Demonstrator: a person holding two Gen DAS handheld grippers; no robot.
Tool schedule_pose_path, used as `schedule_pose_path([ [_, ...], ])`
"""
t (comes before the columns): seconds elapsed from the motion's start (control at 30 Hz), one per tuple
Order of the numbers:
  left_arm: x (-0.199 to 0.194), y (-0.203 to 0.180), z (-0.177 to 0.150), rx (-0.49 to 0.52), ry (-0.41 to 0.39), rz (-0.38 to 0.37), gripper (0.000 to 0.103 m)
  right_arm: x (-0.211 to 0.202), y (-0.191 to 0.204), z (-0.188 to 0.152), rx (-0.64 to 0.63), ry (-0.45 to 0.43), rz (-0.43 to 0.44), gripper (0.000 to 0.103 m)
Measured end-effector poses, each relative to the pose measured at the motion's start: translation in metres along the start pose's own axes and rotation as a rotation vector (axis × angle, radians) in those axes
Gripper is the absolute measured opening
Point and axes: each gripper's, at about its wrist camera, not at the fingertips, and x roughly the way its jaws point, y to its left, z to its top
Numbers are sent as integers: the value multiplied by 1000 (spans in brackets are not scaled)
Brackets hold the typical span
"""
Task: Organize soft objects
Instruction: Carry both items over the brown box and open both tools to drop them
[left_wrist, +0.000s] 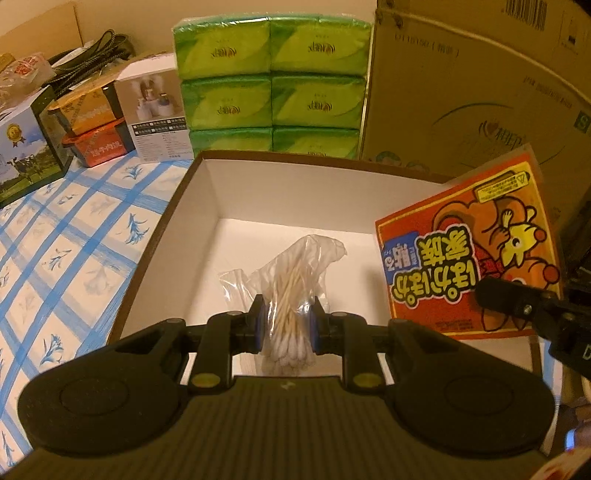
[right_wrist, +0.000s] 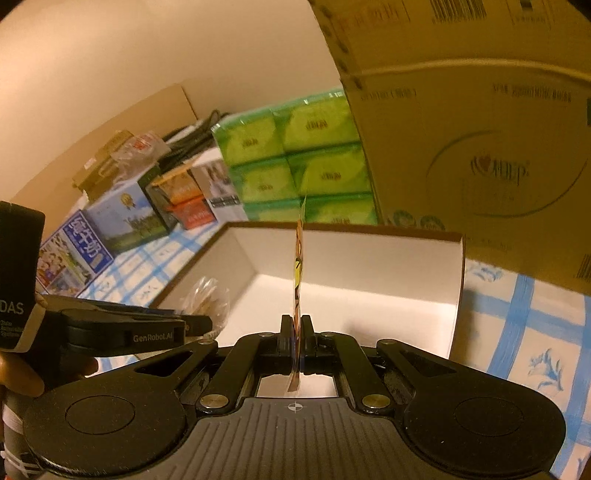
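over the open white box (left_wrist: 280, 192), both grippers carry their loads: the left gripper (left_wrist: 286, 325) is clamped on a bag of cotton swabs (left_wrist: 291, 284), the right gripper (right_wrist: 297, 345) pinched tight on an orange packet (left_wrist: 469, 251) held on edge. placing looks underway; next, lower and release. around it, a blue checked tablecloth (left_wrist: 74, 236), green tissue packs (left_wrist: 273, 85), a cardboard carton (left_wrist: 476, 96).

tissue packs (left_wrist: 271, 86) behind open box (left_wrist: 295, 192), carton (left_wrist: 476, 99) to their right

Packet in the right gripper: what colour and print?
Orange-red packet with a yellow cartoon mouse and a blue label; shows best in the left wrist view, only edge-on in the right.
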Motion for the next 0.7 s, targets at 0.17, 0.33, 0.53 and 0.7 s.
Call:
schedule_pose_path([
  [0.17, 12, -2, 6, 17, 9, 8, 22, 10, -8, 0, 29, 18, -2, 2],
  [0.33, 13, -5, 10, 30, -12, 13, 46, 15, -16, 6, 85, 13, 12, 2],
  [0.53, 10, -1, 10, 17, -12, 6, 54, 19, -18, 10, 101, 11, 10, 3],
  [0.7, 7, 5, 2, 4, 10, -6, 54, 24, -13, 12, 60, 33, -21, 43],
])
